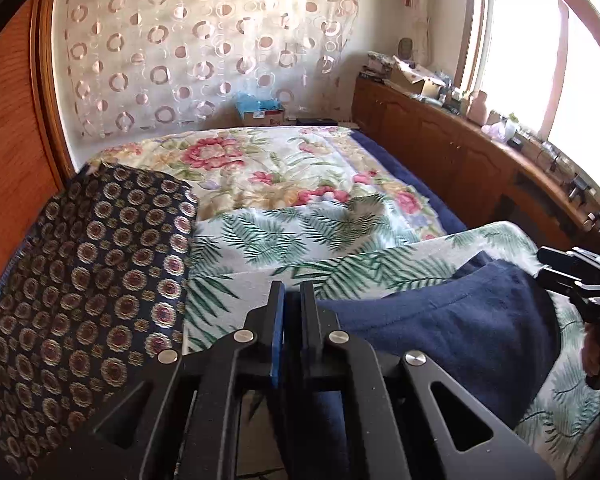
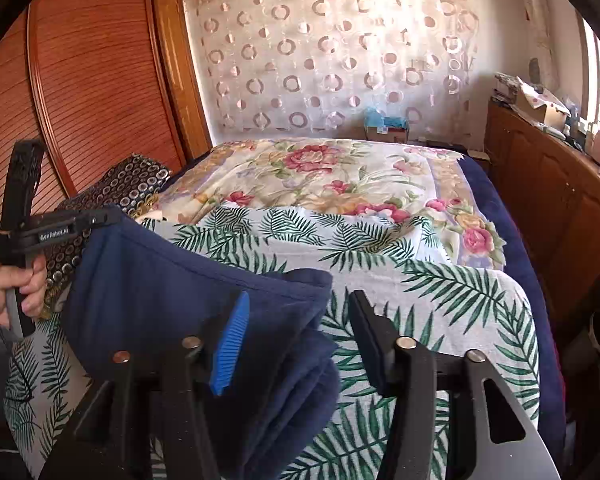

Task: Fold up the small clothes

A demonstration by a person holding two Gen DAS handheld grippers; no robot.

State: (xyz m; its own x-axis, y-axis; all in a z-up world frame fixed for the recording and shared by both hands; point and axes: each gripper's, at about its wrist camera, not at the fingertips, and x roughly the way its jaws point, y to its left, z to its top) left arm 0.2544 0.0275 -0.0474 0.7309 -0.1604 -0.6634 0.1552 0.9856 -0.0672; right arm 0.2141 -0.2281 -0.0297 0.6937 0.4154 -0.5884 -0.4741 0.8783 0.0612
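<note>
On the left wrist view, the left hand-held gripper (image 1: 291, 292) fills the bottom centre, its two black fingers drawn nearly together with only a thin slit between the blue pads. From this angle I cannot tell whether any cloth is caught between them. One navy blue garment (image 1: 452, 320) lies just to the right of the fingers, its hemmed edge running up and to the right over a palm-leaf sheet (image 1: 260, 240). One dark cushion (image 1: 88, 272) patterned with round medallions sits at the left. Beyond it a floral bedspread (image 1: 268, 164) covers the bed. At the far right edge, part of the right hand-held gripper (image 1: 572, 276) shows beside the garment.

From the right wrist view, the right hand-held gripper (image 2: 296, 336) stands released, its two fingers well apart. The finger with the ribbed blue pad (image 2: 230, 346) lies against the folded layers of the navy garment (image 2: 180, 280); the other finger (image 2: 374, 340) hovers over the palm-leaf sheet (image 2: 440, 292), clear of the cloth. Nothing is pinched between them. At the left, the left hand-held gripper (image 2: 100, 218) is clenched on the raised upper corner of the garment, lifting that edge off the bed, and one hand (image 2: 20, 284) grips its handle. The same single cushion (image 2: 128, 184) lies behind, against one wooden wardrobe (image 2: 80, 80).
</note>
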